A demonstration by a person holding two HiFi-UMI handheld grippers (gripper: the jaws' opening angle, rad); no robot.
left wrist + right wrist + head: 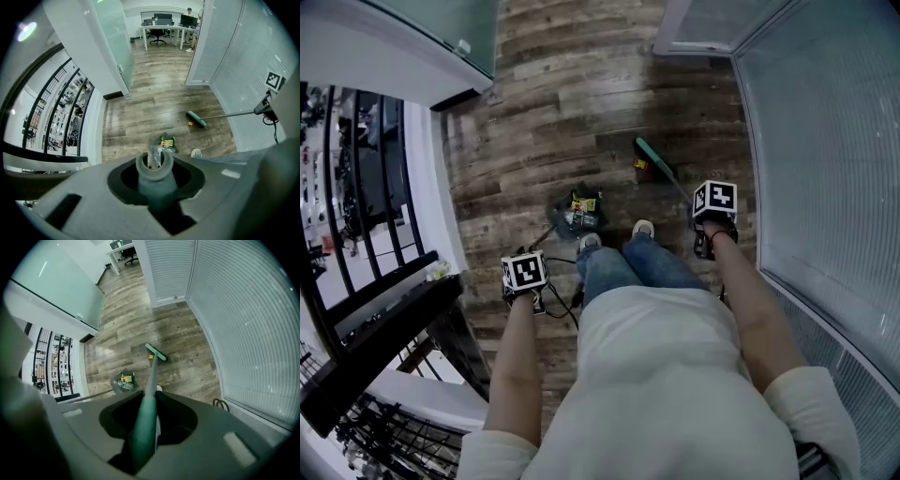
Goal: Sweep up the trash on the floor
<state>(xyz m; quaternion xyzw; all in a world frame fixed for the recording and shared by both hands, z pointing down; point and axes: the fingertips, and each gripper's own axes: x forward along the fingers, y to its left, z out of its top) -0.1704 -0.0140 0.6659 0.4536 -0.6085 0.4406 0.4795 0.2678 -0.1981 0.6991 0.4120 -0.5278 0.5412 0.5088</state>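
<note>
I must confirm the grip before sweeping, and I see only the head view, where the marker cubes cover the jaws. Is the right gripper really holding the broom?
Observer: Yes. The right gripper view shows the right gripper shut on the green broom handle.
Operator: And the left one?
Observer: The left gripper is shut on the grey dustpan handle.
Operator: What lies further ahead?
Observer: A desk with office chairs, seen in the left gripper view.
</note>
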